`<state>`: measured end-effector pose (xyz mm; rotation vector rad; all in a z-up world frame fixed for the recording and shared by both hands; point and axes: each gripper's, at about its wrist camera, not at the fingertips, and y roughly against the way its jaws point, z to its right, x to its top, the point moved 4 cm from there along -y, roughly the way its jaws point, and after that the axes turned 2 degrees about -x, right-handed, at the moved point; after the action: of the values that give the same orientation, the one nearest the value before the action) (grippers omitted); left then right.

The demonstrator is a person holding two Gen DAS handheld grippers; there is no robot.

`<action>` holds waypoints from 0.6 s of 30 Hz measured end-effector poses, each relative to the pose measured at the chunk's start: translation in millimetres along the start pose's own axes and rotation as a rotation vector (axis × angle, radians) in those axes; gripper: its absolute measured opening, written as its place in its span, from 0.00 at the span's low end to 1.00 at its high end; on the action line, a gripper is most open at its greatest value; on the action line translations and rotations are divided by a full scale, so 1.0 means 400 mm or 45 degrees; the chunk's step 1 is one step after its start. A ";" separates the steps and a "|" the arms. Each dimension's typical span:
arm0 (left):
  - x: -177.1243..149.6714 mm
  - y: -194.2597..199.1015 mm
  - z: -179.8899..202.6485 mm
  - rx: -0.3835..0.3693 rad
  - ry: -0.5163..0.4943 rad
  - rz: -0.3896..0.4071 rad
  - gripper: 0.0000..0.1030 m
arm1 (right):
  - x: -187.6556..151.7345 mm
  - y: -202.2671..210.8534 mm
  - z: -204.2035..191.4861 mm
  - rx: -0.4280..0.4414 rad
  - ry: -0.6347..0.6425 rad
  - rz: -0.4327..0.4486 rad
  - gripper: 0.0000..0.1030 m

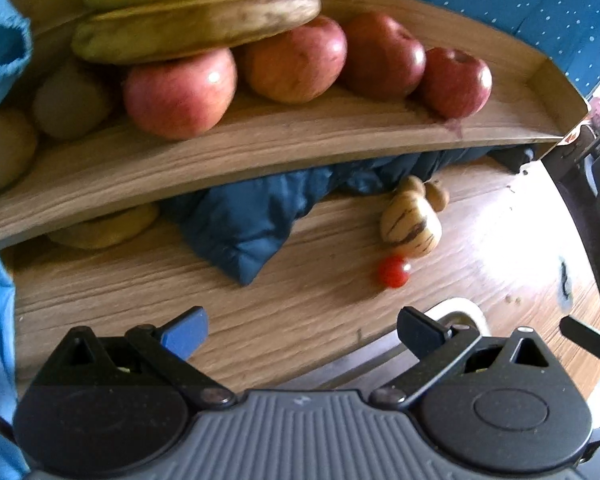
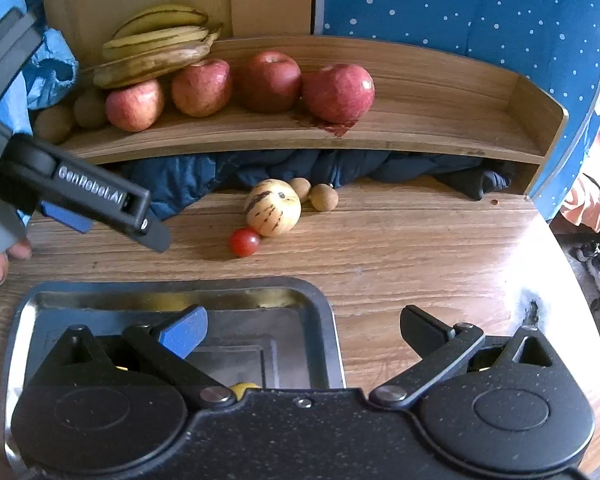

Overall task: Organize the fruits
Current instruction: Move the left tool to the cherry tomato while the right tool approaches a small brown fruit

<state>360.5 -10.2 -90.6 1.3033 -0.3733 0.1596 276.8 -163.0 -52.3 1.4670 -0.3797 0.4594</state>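
Both claws gape empty: left gripper (image 1: 302, 326), right gripper (image 2: 302, 326) over the steel tray (image 2: 328, 320). Bananas (image 2: 156, 46), apples (image 2: 338, 92) shelved; striped fruit (image 2: 274, 208), cherry tomato (image 2: 244, 242) loose on table (image 2: 420, 260). Likely midway.

A raised wooden shelf (image 2: 420, 136) runs along the back of the wooden table (image 2: 420, 260). On the shelf, a bunch of spotted yellow bananas (image 2: 160, 46) lies at the left, resting on the leftmost of four red apples (image 2: 134, 106) set in a row toward the middle. Left of the apples sit round brown fruits (image 2: 54, 122). Under the shelf a dark blue padded cloth (image 2: 172, 184) is stuffed, spilling forward onto the table. Before it lies a pale striped melon-like fruit (image 2: 273, 208), two small brown round fruits (image 2: 323, 197) just behind it, and a red cherry tomato (image 2: 244, 242) just in front. Nearest, left of centre, sits a rectangular metal tray (image 2: 328, 320).
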 end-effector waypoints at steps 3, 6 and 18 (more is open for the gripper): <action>0.006 -0.010 0.022 -0.005 -0.002 0.003 0.99 | 0.007 -0.010 0.009 -0.008 0.009 0.007 0.99; 0.001 -0.027 0.039 0.006 0.005 -0.008 0.99 | 0.015 -0.020 0.026 -0.012 0.020 0.019 0.99; -0.027 -0.077 0.098 0.089 0.062 0.026 0.99 | 0.059 -0.114 0.155 0.079 0.161 0.025 0.99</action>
<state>353.3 -54.8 -113.9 1.3627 -0.3422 0.2225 322.5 -225.4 -74.7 1.4865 -0.2816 0.5808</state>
